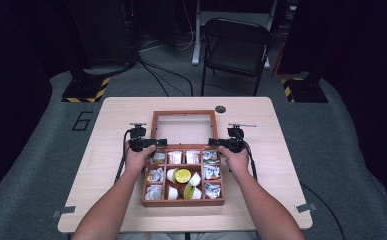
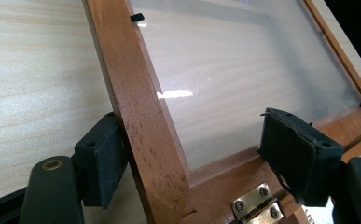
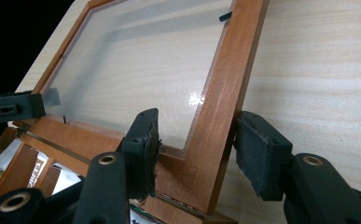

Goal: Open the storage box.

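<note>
A wooden compartment box (image 1: 183, 202) stands in the middle of the table, its glass-paned lid (image 1: 183, 113) swung open behind it. It holds small cups, one with a yellow top (image 1: 183, 175), and several sachets. My left gripper (image 1: 156, 142) (image 2: 199, 158) straddles the lid's left rail (image 2: 141, 121) near the brass hinge (image 2: 257, 210); the outer pad (image 2: 101, 163) touches the wood and the inner pad stands far off over the glass. My right gripper (image 1: 215, 143) (image 3: 199, 149) straddles the right rail (image 3: 225, 107); its outer pad (image 3: 257, 154) is at the wood, with a narrow gap at the inner pad.
A small dark disc (image 1: 220, 109) lies on the table behind the lid's right corner. A folding chair (image 1: 236, 45) stands beyond the table's far edge, among cables and striped stand bases (image 1: 86, 90). Bare tabletop (image 1: 111, 165) lies left and right of the box.
</note>
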`<state>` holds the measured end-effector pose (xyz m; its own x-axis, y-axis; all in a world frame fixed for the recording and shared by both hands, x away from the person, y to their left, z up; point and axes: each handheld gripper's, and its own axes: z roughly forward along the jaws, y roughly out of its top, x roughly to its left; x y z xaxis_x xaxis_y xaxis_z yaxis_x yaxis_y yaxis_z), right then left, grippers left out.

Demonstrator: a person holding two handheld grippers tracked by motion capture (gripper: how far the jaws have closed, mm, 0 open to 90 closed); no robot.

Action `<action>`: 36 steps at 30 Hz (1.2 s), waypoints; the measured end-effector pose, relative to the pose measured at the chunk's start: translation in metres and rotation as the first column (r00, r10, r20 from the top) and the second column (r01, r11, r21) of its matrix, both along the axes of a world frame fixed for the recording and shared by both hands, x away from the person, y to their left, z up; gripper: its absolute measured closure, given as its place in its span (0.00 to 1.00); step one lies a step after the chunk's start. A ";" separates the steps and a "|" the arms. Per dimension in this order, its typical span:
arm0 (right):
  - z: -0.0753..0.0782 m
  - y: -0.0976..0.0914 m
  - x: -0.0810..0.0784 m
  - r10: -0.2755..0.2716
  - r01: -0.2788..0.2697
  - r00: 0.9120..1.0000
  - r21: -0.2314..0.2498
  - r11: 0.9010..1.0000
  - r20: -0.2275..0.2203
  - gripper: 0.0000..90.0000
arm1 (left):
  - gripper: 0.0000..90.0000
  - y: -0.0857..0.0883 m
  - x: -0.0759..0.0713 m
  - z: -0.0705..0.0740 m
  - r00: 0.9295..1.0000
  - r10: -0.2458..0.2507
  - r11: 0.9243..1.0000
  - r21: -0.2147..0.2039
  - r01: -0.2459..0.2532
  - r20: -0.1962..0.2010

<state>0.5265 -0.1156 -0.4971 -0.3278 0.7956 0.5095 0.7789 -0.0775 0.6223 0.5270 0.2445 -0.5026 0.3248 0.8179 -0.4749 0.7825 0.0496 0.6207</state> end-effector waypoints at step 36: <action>-0.005 -0.003 0.003 -0.015 0.017 0.998 0.046 0.999 -0.059 0.55 | 0.28 0.002 0.003 -0.005 0.998 0.014 0.999 -0.051 -0.017 -0.054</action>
<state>0.5297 -0.1189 -0.5018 -0.2836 0.7756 0.5639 0.8126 -0.1178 0.5708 0.5299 0.2469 -0.5078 0.2853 0.7966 -0.5330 0.8134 0.0929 0.5743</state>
